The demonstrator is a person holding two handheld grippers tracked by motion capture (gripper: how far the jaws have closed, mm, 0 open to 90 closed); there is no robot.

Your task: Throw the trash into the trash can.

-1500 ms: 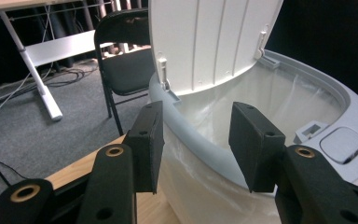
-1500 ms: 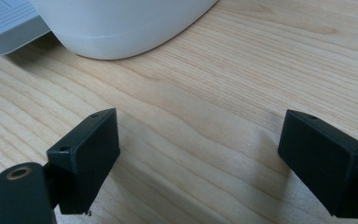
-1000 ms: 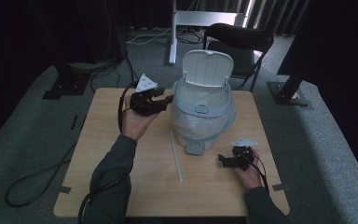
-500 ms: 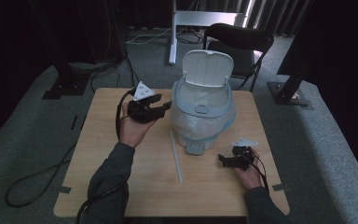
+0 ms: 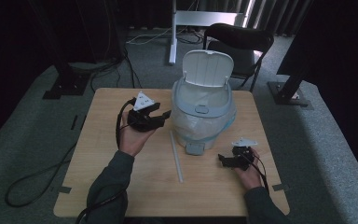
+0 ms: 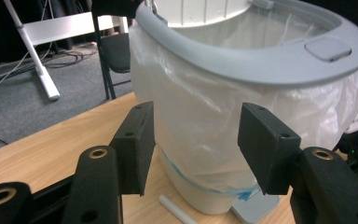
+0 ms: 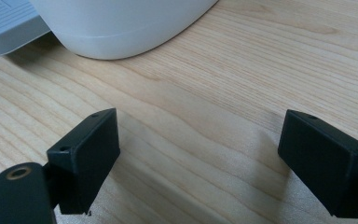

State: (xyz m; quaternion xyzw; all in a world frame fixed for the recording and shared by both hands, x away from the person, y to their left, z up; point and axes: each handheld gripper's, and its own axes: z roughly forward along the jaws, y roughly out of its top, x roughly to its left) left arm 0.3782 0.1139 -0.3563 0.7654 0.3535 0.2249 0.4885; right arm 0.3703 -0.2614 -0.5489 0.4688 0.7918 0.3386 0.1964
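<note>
**Left claw squares up to the bag-lined bin**

The bin (image 5: pixel 204 116) stands lid-up at the back of the worktop (image 5: pixel 98 186), just beside the left claw (image 5: pixel 165 114), which points level at its side wall; in the left gripper view the bag's (image 6: pixel 200 107) draped skirt sits between the jaws, untouched. They have just been opening, and stand apart. The right claw (image 5: pixel 223 160) rests farther off, jaws apart. Since the earlier frame the left hand has sunk and drawn back from the rim.

High view: dim room, dark surroundings, the pale wooden surface (image 5: pixel 121 186) evenly lit from above, slightly soft. Gripper views: brighter; near black fingers (image 7: pixel 86 156) blurred, soft shadows on wood grain beneath; translucent white plastic liner (image 6: pixel 205 121) glows faintly.
</note>
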